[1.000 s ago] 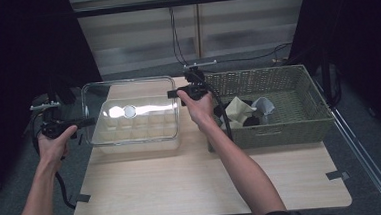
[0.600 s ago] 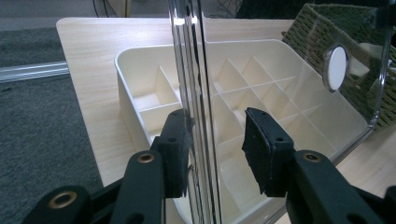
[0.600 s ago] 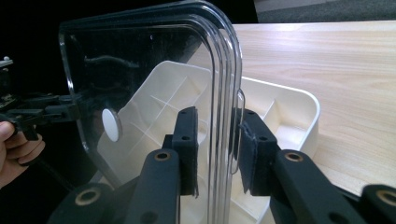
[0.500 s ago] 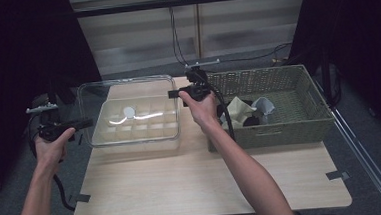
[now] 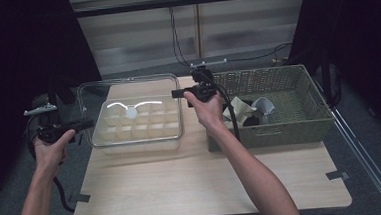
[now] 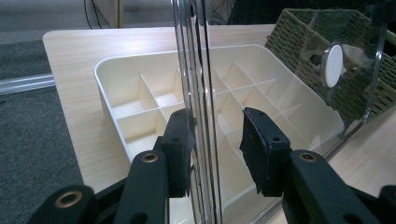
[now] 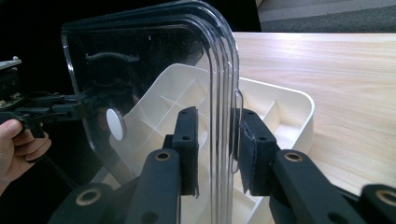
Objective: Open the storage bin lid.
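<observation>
A clear plastic lid with a white round disc hangs just above a white divided tray on the wooden table. My left gripper holds the lid's left edge and my right gripper its right edge. In the left gripper view the lid's rim stands upright between the jaws of my left gripper, which have just been closing on it, with the tray behind. In the right gripper view my right gripper is shut on the rim.
A woven basket stands right of the tray, close behind my right hand, with crumpled pale items inside. The near half of the table is bare wood. Cables trail from both grippers. Dark floor lies beyond the left table edge.
The lid has risen a little off the tray, carried by both grippers. Both hands have come up slightly with it.
</observation>
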Action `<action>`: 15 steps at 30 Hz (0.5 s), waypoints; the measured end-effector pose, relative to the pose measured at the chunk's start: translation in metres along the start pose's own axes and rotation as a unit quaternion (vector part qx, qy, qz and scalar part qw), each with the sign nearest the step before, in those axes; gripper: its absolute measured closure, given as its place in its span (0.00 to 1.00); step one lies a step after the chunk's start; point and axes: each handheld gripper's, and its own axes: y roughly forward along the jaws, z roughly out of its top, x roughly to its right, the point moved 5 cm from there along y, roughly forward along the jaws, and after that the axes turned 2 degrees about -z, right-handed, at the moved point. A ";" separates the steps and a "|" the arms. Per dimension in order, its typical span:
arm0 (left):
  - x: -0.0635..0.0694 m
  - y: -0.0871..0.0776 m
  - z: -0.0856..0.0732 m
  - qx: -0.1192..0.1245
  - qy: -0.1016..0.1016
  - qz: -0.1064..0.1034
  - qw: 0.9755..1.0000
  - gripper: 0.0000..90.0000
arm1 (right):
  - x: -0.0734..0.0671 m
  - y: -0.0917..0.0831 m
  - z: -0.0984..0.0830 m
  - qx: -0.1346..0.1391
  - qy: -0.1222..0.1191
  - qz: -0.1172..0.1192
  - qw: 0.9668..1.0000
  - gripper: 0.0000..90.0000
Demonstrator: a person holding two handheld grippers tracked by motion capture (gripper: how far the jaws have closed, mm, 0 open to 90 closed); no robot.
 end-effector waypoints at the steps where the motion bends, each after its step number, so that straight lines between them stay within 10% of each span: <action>1: 0.001 -0.001 0.000 -0.001 0.004 0.000 1.000 0.70 | 0.000 -0.001 -0.001 0.001 0.000 0.001 1.000 0.79; 15: 0.015 -0.011 -0.010 -0.003 0.017 -0.002 1.000 0.70 | -0.003 -0.012 -0.017 0.001 0.008 0.009 1.000 0.79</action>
